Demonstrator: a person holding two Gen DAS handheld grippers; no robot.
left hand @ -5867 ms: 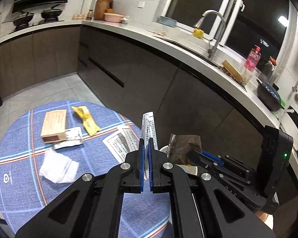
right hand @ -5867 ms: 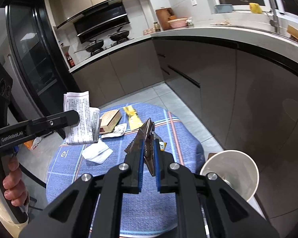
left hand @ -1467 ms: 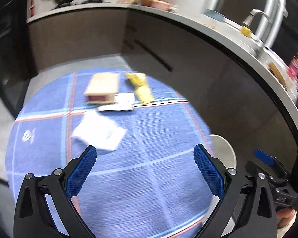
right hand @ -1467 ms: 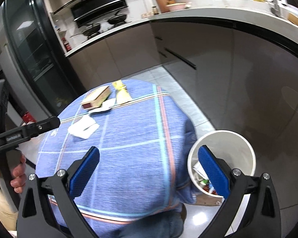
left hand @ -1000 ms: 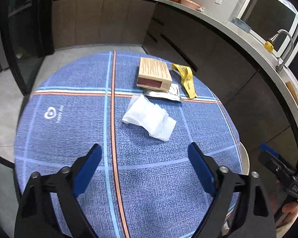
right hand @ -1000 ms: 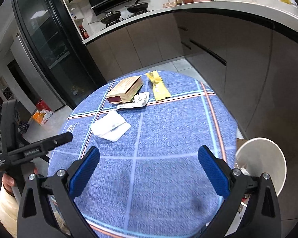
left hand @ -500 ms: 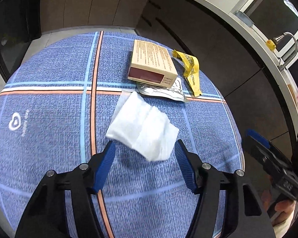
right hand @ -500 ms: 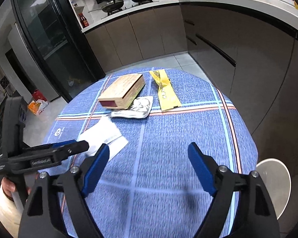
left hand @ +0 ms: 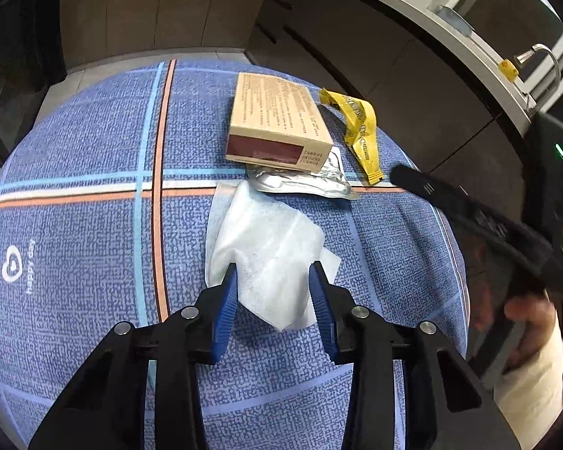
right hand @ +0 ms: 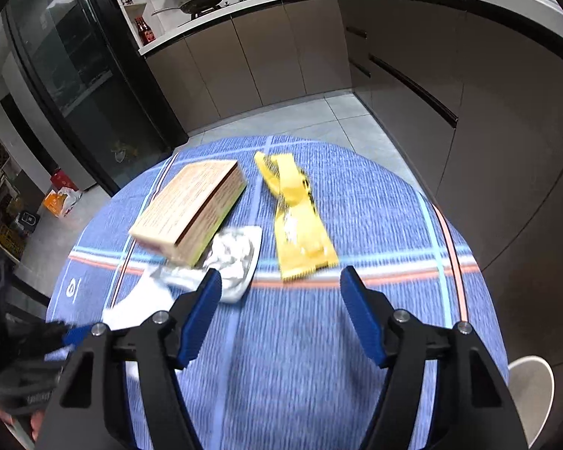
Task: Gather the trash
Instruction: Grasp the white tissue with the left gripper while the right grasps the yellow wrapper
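Left claw (left hand: pixel 274 275): we see it spread partway open low over the bench, a blue pad on either side of the near corner of the white tissue; whether the pads touch the paper, we cannot tell.
White tissue (left hand: pixel 266 240): lies crumpled flat on the blue checked cloth, just this side of the silver wrapper, its far edge meeting the foil.
Cardboard box (left hand: pixel 276 123): sits flat beyond the tissue, its near end resting on the silver wrapper.
Silver wrapper (left hand: pixel 304 182): pokes out from under the box toward us.
Yellow wrapper (left hand: pixel 362 133): lies just right of the box, twisted at its far end.
Right claw (right hand: pixel 279 281): we see it gaping wide above the bench, nothing between the pads; the yellow wrapper (right hand: pixel 296 221) lies ahead between them, apart from both.
Bench (right hand: pixel 375 225): round, under the blue cloth, with kitchen cabinets behind.
White bin (right hand: pixel 531 386): stands on the floor at the bench's right edge; only its rim shows.
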